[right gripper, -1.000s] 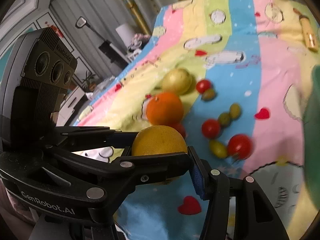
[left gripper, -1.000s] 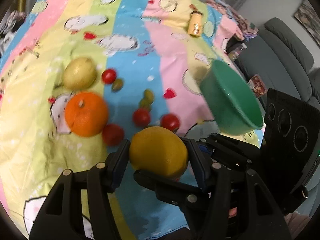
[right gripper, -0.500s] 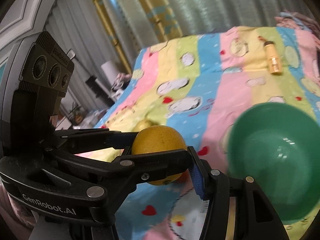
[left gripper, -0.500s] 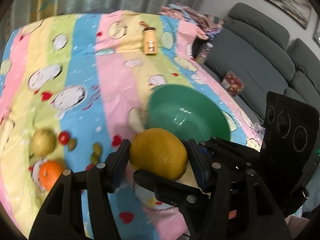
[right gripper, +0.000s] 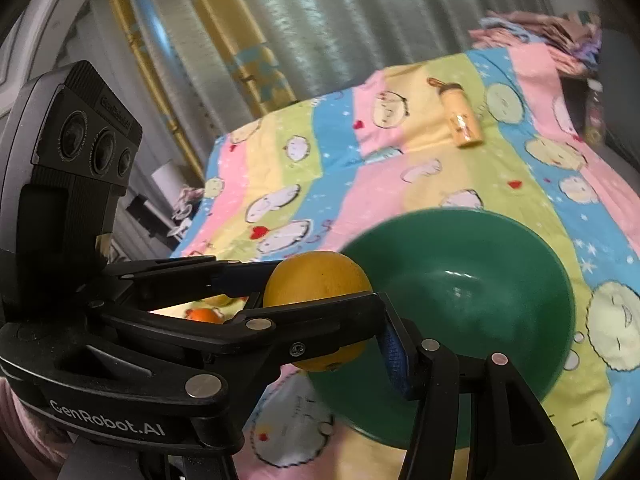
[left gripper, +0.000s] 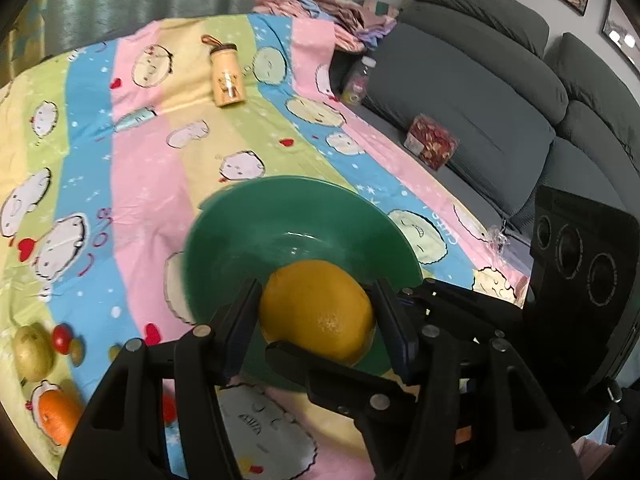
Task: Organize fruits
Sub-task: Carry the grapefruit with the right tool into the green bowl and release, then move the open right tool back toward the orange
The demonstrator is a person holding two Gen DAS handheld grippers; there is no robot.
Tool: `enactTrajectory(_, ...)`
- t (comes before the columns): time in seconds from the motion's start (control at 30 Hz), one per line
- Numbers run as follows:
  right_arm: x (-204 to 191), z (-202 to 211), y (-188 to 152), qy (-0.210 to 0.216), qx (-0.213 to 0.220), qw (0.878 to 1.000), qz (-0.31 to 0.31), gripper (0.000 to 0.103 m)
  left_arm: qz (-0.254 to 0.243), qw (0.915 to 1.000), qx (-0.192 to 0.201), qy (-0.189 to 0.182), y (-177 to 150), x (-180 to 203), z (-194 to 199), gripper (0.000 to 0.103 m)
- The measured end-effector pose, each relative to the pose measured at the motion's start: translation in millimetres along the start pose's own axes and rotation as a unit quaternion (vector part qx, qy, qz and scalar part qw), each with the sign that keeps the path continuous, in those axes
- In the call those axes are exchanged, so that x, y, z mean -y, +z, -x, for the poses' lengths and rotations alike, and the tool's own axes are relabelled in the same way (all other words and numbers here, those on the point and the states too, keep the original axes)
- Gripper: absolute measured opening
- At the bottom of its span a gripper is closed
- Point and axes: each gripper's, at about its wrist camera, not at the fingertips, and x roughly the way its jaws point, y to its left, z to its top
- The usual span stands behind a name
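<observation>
My left gripper [left gripper: 316,316] is shut on a large yellow citrus fruit [left gripper: 316,310] and holds it over the near rim of an empty green bowl [left gripper: 280,224]. The fruit [right gripper: 316,280] and the bowl [right gripper: 472,280] also show in the right wrist view, where the left gripper [right gripper: 316,304] crosses in front of the camera. My right gripper's left finger is hidden behind it; only its right finger [right gripper: 394,356] shows. An orange [left gripper: 54,414], a pale yellow-green fruit [left gripper: 32,346], a small tomato [left gripper: 61,337] and olive-like fruits [left gripper: 77,350] lie on the cloth at the far left.
A striped cartoon tablecloth [left gripper: 140,152] covers the table. A small yellow bottle [left gripper: 227,80] lies at the far side. A grey sofa [left gripper: 480,80] with a red box [left gripper: 430,146] stands right of the table. Curtains [right gripper: 320,32] hang behind.
My left gripper has carried the yellow fruit from above the fruit pile rightward to over the green bowl. The bowl now fills the middle of both views.
</observation>
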Motion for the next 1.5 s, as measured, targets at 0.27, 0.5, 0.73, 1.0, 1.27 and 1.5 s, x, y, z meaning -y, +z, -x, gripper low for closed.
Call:
enactTrajectory(0.27, 24.3, -4.8, -6.2, -0.010, -0.021, 0.999, -0.031, 0.056, 0.004, 0.9996, -0.025, -0.009, 0.9, 2.4, -23.6, 0.056)
enactTrajectory(0.5, 30.6, -10.7, -11.1, -0.015, -0.041, 0.998, -0.045, 0.057, 0.010, 0.9994, -0.031, -0.003, -0.6, -0.1, -31.0, 0.061)
enactTrajectory(0.73, 25.0, -11.7, -10.5, -0.026, -0.045, 0.998, -0.029, 0.058, 0.009, 0.9997, -0.013, 0.019, -2.9, -0.9, -18.6, 0.083)
enactTrajectory(1.0, 14.1, 1.8, -10.6, -0.059, -0.034, 0.998, -0.010, 0.061, -0.015, 0.9947, 0.039, 0.094, -8.2, -0.1, 16.1, 0.101)
enactTrajectory(1.27, -9.8, 17.1, -7.3, -0.100, -0.017, 0.994, 0.028, 0.072, -0.017, 0.9862, 0.072, 0.148, -23.7, -12.5, 52.5, 0.102)
enactTrajectory(1.5, -36.8, 13.0, -7.0, -0.120, -0.025, 0.990, 0.065, 0.083, 0.024, 0.9831, 0.084, 0.161, -42.0, -36.8, 78.4, 0.102)
